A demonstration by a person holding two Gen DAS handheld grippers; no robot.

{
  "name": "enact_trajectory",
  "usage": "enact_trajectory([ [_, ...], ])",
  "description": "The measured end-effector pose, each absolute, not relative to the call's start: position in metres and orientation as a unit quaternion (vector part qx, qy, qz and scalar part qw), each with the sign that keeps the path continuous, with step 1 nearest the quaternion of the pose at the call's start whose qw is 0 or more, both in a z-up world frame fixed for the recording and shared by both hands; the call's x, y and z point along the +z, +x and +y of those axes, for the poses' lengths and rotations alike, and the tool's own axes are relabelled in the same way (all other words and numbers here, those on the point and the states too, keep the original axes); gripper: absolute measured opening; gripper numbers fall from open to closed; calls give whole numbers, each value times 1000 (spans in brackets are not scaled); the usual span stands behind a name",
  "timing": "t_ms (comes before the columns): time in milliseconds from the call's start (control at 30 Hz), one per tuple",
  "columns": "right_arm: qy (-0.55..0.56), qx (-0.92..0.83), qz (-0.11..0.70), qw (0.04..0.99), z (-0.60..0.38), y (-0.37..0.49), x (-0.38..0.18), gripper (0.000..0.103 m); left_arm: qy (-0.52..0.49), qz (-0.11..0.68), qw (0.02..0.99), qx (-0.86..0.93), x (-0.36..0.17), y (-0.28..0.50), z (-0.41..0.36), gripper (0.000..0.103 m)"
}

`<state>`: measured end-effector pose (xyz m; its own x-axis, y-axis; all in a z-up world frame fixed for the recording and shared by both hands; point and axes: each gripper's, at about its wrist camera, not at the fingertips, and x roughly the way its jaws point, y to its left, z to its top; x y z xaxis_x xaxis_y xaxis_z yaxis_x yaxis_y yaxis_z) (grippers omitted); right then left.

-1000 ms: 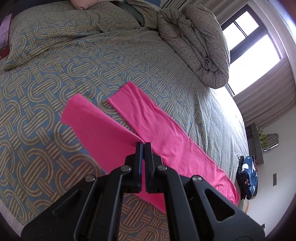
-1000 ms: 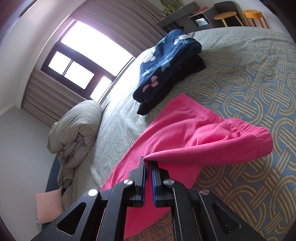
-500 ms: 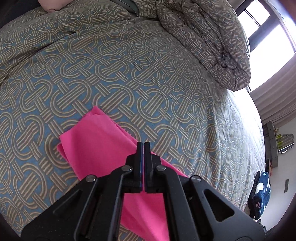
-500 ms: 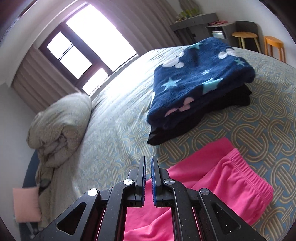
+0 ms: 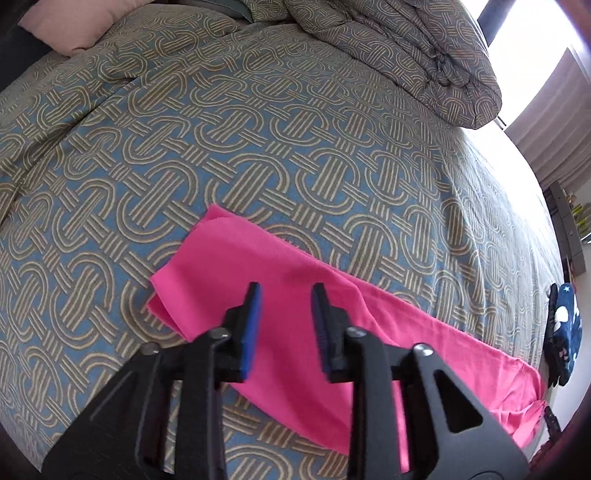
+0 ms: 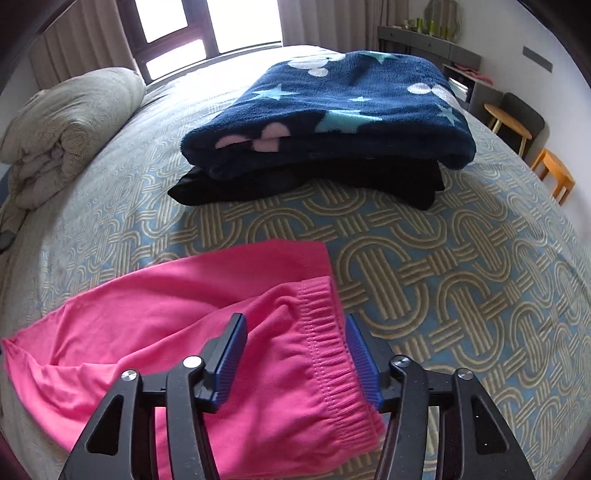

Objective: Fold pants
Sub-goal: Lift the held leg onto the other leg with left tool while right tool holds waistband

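Pink pants (image 5: 295, 295): lie on the bed, folded lengthwise so one leg rests on the other; the leg ends sit just ahead of the left claw, the waistband under the right one.
Left claw (image 5: 284, 314): its jaws have just been opening and now stand apart above the doubled leg ends, with pink cloth seen between the blue pads (image 5: 253, 325) but not pinched by them.
Right claw (image 6: 295, 350): its jaws have also just been opening and stand wide; the elastic waistband (image 6: 328, 350) lies loosely in the gap, touching neither pad as far as can be told.
Waist end: the upper layer sits a little short of the lower one (its edge shows beyond the elastic), with some slack wrinkles toward the left.
Bed (image 5: 258, 129): covered by a blue and tan spread with interlocking loops.
Folded pile: a navy fleece (image 6: 332, 110) with stars on a black garment (image 6: 314, 184), near the waistband but apart from it.
Rolled duvet (image 5: 406, 55): bunched at the far edge by the window.
Pink pillow (image 5: 66, 26): at the far left corner.
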<state>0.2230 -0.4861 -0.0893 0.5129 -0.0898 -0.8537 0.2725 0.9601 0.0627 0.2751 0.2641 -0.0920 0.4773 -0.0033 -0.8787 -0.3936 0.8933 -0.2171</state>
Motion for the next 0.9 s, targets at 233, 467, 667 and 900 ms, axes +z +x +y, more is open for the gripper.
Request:
enact_trajectory([
  [233,86,-93,511,850,-493,248,-101,71,-156,503,842,116,-88,282,274,48],
  [467,114,-100,499,853,-494,254,-107,18,-93,514,849,80,-89,286,284,49],
  [667,133,-109,473,864,-494,239,-95,18,-24,531,845,62,-106,296,281,49],
  [900,140,-124,449,874,-499,222,-74,18,26,525,848,58,-117,313,281,49],
])
